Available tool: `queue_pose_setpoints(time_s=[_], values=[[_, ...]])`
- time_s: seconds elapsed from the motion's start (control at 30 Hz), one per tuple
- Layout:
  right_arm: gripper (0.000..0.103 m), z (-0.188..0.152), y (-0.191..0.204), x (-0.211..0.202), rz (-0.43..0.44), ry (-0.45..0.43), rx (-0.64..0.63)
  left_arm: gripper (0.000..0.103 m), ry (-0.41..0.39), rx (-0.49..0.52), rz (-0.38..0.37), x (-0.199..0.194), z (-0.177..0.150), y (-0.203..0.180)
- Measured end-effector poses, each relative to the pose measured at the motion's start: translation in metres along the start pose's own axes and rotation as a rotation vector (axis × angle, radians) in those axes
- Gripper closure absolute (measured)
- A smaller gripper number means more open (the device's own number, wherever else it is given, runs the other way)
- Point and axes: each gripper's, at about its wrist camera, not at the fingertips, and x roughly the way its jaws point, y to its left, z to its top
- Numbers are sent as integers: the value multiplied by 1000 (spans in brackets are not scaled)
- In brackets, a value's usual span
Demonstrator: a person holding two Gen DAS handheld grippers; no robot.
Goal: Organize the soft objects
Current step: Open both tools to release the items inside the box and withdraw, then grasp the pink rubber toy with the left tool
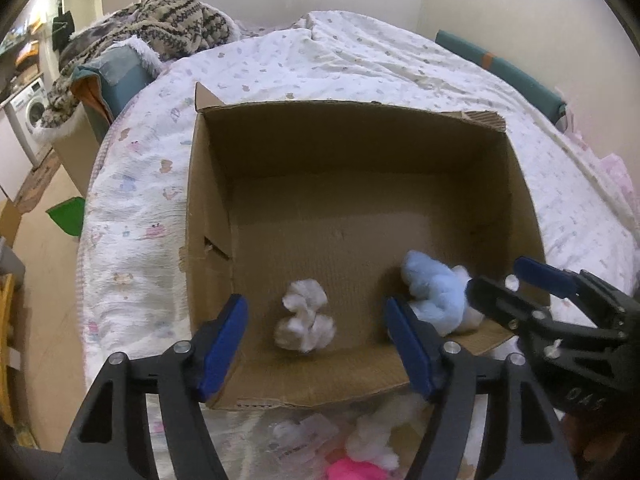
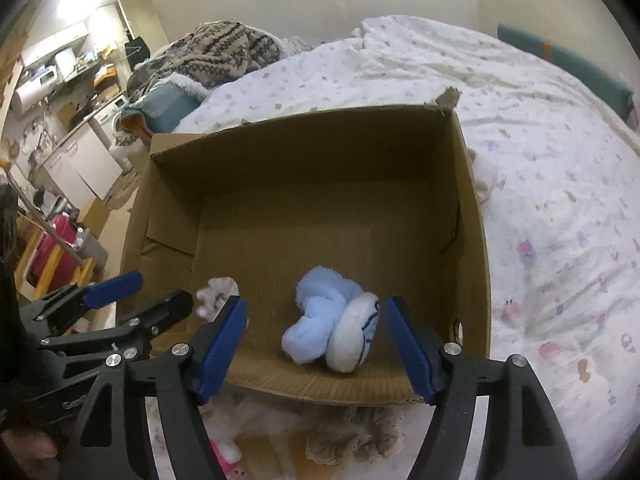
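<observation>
Left gripper [image 1: 316,344] released above white plush [image 1: 305,323] near box [image 1: 208,184] front wall. Right gripper [image 2: 316,344] released over blue plush [image 2: 320,320] by front-right corner. Next: withdraw upward, fetch pink toy [image 1: 352,471], perhaps more, off bed [image 1: 132,184].

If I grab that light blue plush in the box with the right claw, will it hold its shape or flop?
The light blue plush looks fluffy and knotted, so it would probably squash and sag rather than stay stiff. It likely weighs little for its bulk. Its fuzzy pile should grip, not slip, in the open right claw.
</observation>
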Motion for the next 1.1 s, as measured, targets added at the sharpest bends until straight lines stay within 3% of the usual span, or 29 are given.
queue_pose_setpoints(time_s=[0.1, 0.17, 0.2, 0.23, 0.57, 1.1], values=[[26, 1, 0, -5, -9, -24, 9, 34, -8, 12, 30, -3, 0, -1], [17, 3, -5, -11, -5, -46, 33, 34, -16, 4, 40, -5, 0, 0], [4, 3, -8, -14, -4, -57, 49, 34, -21, -3, 42, -7, 1, 1], [0, 4, -12, -17, -4, -64, 70, 34, -25, -12, 47, -9, 1, 3], [0, -2, -36, -44, -25, -78, 162, 34, -26, -72, 101, -34, -3, 19], [0, -37, -36, -69, -42, -25, 207, 34, -4, -182, 89, -68, -45, 43]])
